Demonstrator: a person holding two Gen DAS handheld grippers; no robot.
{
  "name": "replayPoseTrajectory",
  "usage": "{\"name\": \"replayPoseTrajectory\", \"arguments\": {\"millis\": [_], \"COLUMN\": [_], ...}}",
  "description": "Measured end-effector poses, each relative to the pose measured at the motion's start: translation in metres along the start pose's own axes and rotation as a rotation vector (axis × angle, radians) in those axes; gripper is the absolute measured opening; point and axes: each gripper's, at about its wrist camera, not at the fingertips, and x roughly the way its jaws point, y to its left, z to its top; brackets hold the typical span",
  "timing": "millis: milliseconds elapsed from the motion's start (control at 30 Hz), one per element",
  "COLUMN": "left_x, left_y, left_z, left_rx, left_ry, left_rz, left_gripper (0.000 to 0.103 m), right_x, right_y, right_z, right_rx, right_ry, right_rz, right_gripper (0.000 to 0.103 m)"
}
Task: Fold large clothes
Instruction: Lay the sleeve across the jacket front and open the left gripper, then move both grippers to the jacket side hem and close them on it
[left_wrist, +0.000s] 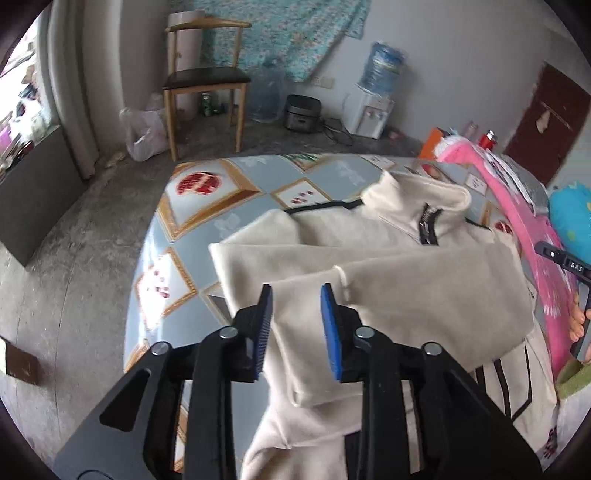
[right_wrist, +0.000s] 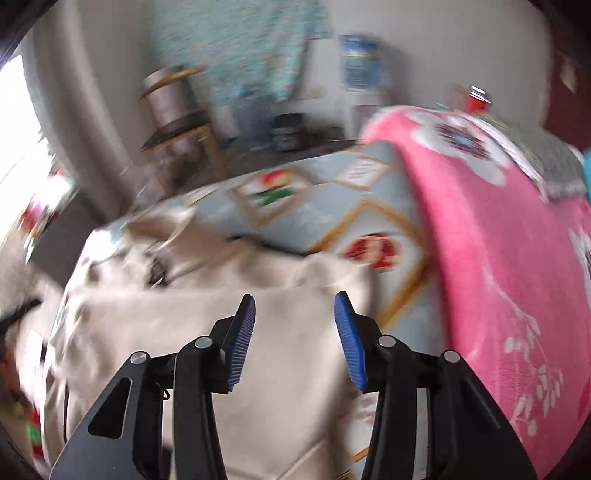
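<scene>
1. The left tool (left_wrist: 296, 291) has its blue pads spread part way. Nothing is pinched between them. They stand over a folded sleeve (left_wrist: 321, 332) of the cream jacket (left_wrist: 388, 258); I cannot tell if the tips touch the cloth.
2. The right tool (right_wrist: 294, 301) is also spread part way and holds nothing. It is above the cream cloth (right_wrist: 280, 369). This view is blurred, so contact is not clear.
3. The jacket lies on the bench (left_wrist: 207, 221), which has a patterned blue cover. Its collar (left_wrist: 417, 195) points to the far side, and the sleeves are folded across the front.
4. A pink blanket (right_wrist: 498, 258) lies just beside the jacket on the right.
5. Beyond the bench stand a wooden chair (left_wrist: 205, 79) and a water dispenser (left_wrist: 375, 107).
</scene>
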Motion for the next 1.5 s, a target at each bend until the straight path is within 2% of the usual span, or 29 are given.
{"name": "replayPoseTrajectory", "arguments": {"millis": [33, 100, 200, 233, 267, 367, 433, 500, 600, 667, 700, 733, 767, 867, 967, 1067, 1167, 1367, 1500], "left_x": [0.004, 0.016, 0.038, 0.046, 0.041, 0.026, 0.009, -0.005, -0.009, 0.006, 0.016, 0.02, 0.014, -0.018, -0.056, -0.086, -0.109, -0.128, -0.133], "left_y": [-0.014, -0.035, -0.038, -0.03, -0.025, -0.02, -0.022, -0.028, -0.036, -0.04, -0.04, -0.038, -0.036, -0.036, -0.034, -0.03, -0.022, -0.021, -0.027], "left_z": [-0.002, -0.008, -0.029, -0.037, -0.043, -0.047, -0.049, -0.052, -0.058, -0.068, -0.073, -0.079, -0.083, -0.093, -0.115, -0.146, -0.181, -0.24, -0.263], "left_rx": [0.036, 0.094, 0.102, 0.084, 0.076, 0.058, 0.07, 0.086, 0.107, 0.121, 0.123, 0.114, 0.105, 0.087, 0.083, 0.067, 0.016, -0.065, -0.08], "left_ry": [0.024, 0.066, 0.138, 0.169, 0.126, 0.107, 0.074, 0.059, 0.08, 0.161, 0.206, 0.216, 0.186, 0.114, 0.073, 0.066, 0.077, 0.096, 0.07], "left_rz": [-0.012, -0.024, 0.032, 0.034, 0.004, 0.006, 0.018, 0.0, -0.007, 0.034, 0.047, 0.06, 0.06, 0.051, 0.045, 0.056, 0.063, 0.058, 0.078], "left_gripper": [0.036, 0.042, 0.048, 0.05, 0.05, 0.048, 0.049, 0.052, 0.059, 0.061, 0.061, 0.06, 0.06, 0.061, 0.063, 0.067, 0.073, 0.074, 0.074], "right_x": [0.003, 0.015, 0.043, 0.048, 0.042, 0.023, 0.005, -0.009, 0.001, 0.025, 0.024, 0.02, 0.014, -0.023, -0.062, -0.092, -0.117, -0.14, -0.158], "right_y": [0.018, 0.041, 0.032, 0.023, 0.018, 0.015, 0.024, 0.035, 0.044, 0.041, 0.042, 0.047, 0.05, 0.059, 0.067, 0.069, 0.065, 0.046, 0.035], "right_z": [-0.008, -0.025, -0.051, -0.058, -0.06, -0.059, -0.063, -0.071, -0.085, -0.096, -0.098, -0.098, -0.1, -0.115, -0.143, -0.18, -0.219, -0.284, -0.308], "right_rx": [-0.05, -0.122, -0.119, -0.08, -0.057, -0.017, -0.017, -0.029, -0.034, -0.01, -0.018, -0.024, -0.018, 0.007, 0.014, 0.06, 0.118, 0.249, 0.257], "right_ry": [0.029, 0.087, 0.199, 0.213, 0.179, 0.188, 0.17, 0.151, 0.166, 0.245, 0.215, 0.218, 0.217, 0.163, 0.108, 0.099, 0.079, 0.097, 0.074], "right_rz": [0.03, 0.034, -0.022, 0.018, 0.049, 0.015, 0.047, 0.068, 0.022, -0.044, -0.064, -0.085, -0.094, -0.025, -0.05, -0.04, -0.052, -0.057, -0.091], "right_gripper": [0.045, 0.045, 0.047, 0.05, 0.05, 0.052, 0.052, 0.054, 0.06, 0.06, 0.06, 0.06, 0.06, 0.064, 0.075, 0.077, 0.083, 0.084, 0.084]}}
